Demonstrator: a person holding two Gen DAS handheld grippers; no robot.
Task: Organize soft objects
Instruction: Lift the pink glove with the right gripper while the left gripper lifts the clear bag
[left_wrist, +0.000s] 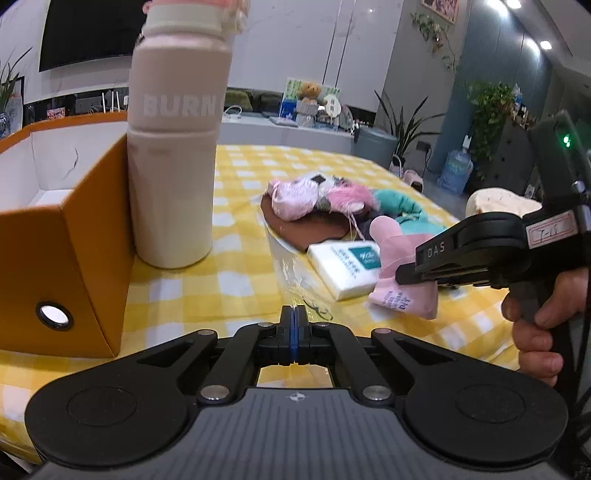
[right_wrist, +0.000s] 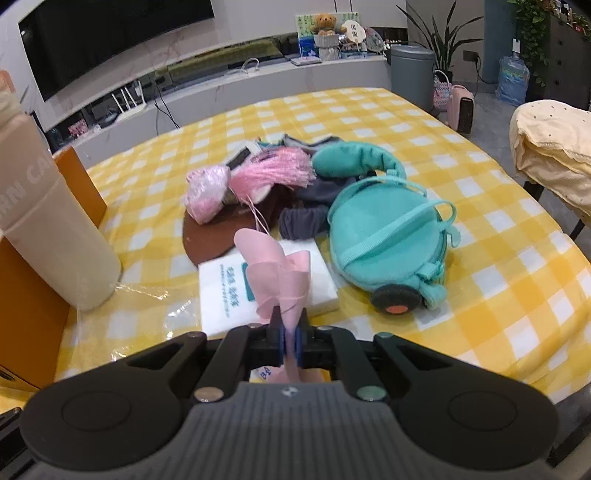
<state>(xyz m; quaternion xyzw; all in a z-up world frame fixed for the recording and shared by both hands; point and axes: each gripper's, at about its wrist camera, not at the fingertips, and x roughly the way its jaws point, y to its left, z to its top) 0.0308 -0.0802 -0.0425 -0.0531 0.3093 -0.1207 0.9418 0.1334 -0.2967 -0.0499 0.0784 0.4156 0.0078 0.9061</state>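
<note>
The right gripper (right_wrist: 291, 325) is pinching the pink pouch (right_wrist: 275, 275) tight, lifting it over the tissue pack (right_wrist: 225, 291), likely for the orange box (left_wrist: 79, 236). The left gripper (left_wrist: 294, 314) is hovering fully closed, possibly nipping clear film (left_wrist: 295, 273).

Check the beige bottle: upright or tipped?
Upright. The beige bottle stands on its base on the checked tablecloth beside the orange box.

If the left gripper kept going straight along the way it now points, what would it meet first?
Probably the clear plastic film lying on the yellow checked tablecloth just ahead of the left gripper, whose jaws are shut with nothing visible between them. The tissue pack sits off to the right, though depth is hard to judge.
</note>
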